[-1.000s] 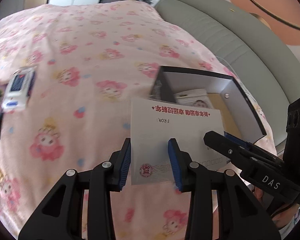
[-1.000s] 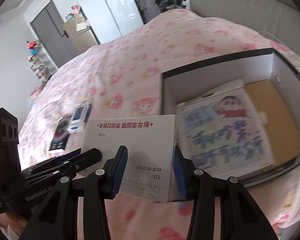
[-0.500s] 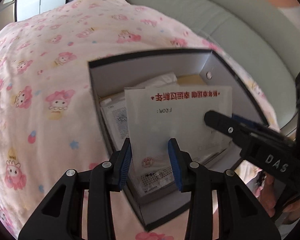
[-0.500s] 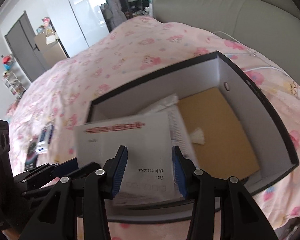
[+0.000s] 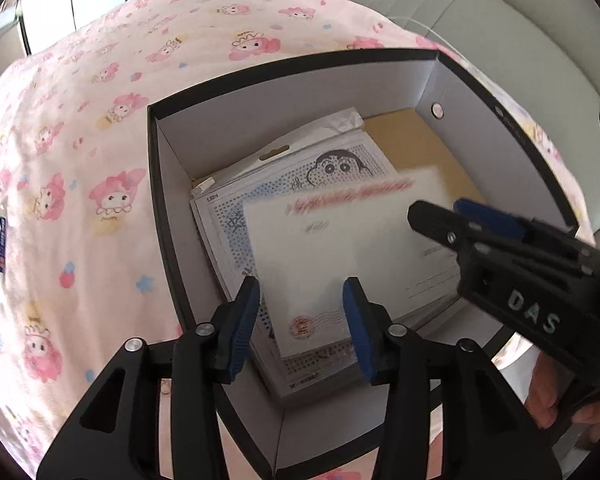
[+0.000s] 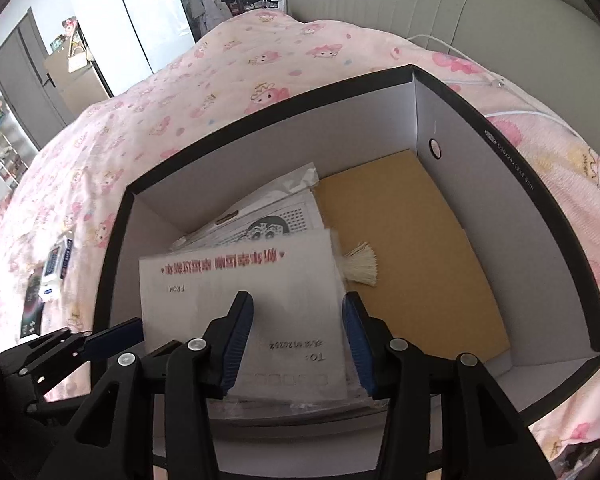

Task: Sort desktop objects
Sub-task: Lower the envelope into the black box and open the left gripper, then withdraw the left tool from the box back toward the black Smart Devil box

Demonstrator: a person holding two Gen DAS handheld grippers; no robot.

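Note:
A white envelope (image 5: 340, 240) with red print lies in the black box (image 5: 156, 184), on top of a cartoon-printed packet (image 5: 332, 164). It looks blurred in the left wrist view. My left gripper (image 5: 300, 320) is open above the envelope's stamp corner, with its pads apart. My right gripper (image 6: 298, 332) is also open, over the envelope (image 6: 240, 280) at its "TO:" end. Each gripper shows in the other's view: the right gripper (image 5: 460, 220) over the envelope's right side, the left gripper (image 6: 100, 338) at its left edge.
The box (image 6: 112, 248) rests on a pink cartoon bedspread (image 6: 220, 80) and has a brown cardboard floor (image 6: 400, 240) and a cream tassel (image 6: 360, 266). A small white-blue pack (image 6: 54, 268) and a dark card (image 6: 32, 308) lie left. A grey padded headboard (image 6: 420, 0) is behind.
Both grippers carried the envelope from over the bedspread to over the box and lowered it inside. It now rests on the cartoon packet. The jaw gaps look unchanged.

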